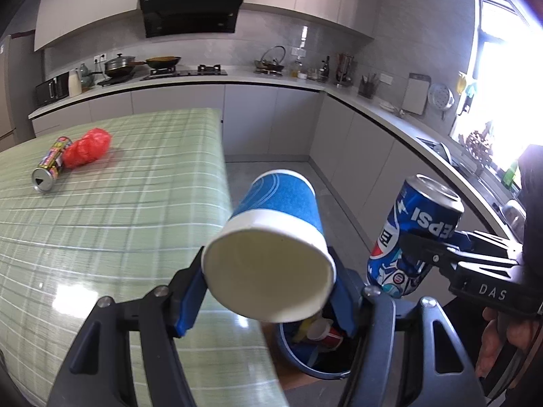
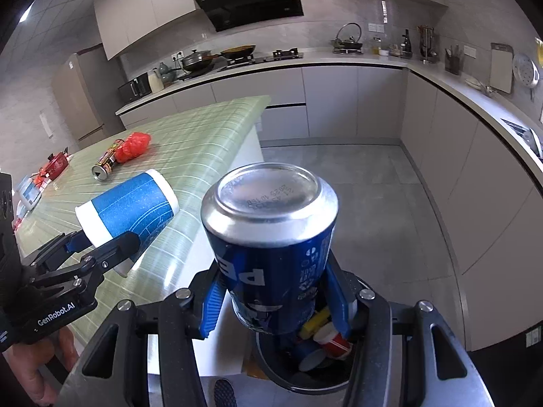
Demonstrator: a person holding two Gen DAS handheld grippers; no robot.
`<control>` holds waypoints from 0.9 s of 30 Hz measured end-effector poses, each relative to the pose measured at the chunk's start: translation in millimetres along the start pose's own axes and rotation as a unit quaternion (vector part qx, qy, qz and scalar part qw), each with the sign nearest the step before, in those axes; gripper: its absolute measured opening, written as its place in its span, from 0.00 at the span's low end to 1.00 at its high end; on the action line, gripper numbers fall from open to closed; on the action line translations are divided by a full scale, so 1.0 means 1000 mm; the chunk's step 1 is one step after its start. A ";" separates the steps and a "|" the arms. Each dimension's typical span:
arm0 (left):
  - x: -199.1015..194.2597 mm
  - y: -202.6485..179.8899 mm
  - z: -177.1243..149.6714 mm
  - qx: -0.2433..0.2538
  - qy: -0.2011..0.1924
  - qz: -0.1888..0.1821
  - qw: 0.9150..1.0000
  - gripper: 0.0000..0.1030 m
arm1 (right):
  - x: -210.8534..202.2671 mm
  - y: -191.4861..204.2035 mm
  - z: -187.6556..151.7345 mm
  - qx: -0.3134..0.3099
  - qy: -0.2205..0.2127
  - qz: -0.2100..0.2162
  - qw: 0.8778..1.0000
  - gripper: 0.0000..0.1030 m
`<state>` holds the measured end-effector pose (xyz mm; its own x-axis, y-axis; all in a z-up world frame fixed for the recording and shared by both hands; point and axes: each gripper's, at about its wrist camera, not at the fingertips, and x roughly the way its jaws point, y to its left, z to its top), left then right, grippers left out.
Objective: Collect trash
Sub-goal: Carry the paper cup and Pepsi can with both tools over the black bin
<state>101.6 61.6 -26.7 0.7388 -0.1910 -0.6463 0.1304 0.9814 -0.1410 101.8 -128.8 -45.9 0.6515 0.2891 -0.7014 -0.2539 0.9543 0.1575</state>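
Lying near the table's (image 1: pixel 142 224) far left corner are one small can (image 1: pixel 51 164) and one crumpled red bag (image 1: pixel 87 147), touching each other, both not yet collected. Right of the table edge, the left gripper (image 1: pixel 269 291) clamps one blue paper cup (image 1: pixel 275 240) on its side, above the bin (image 1: pixel 305 363) on the floor. Further right, the right gripper (image 2: pixel 276 300) grips one blue soda can (image 2: pixel 271 251), bottom up, over the same bin. Releasing well probably means centring each over the bin mouth first, then opening the jaws one gripper at a time.
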 end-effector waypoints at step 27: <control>0.052 -0.091 -0.065 0.001 0.073 -0.003 0.997 0.63 | 0.018 -0.109 -0.073 -0.009 0.073 0.004 0.997 0.53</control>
<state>84.8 -39.0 -96.2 0.6333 -0.1982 -0.7481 0.1362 0.9801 -0.1444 89.0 -232.6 -126.4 0.5383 0.2807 -0.7947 -0.2718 0.9504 0.1516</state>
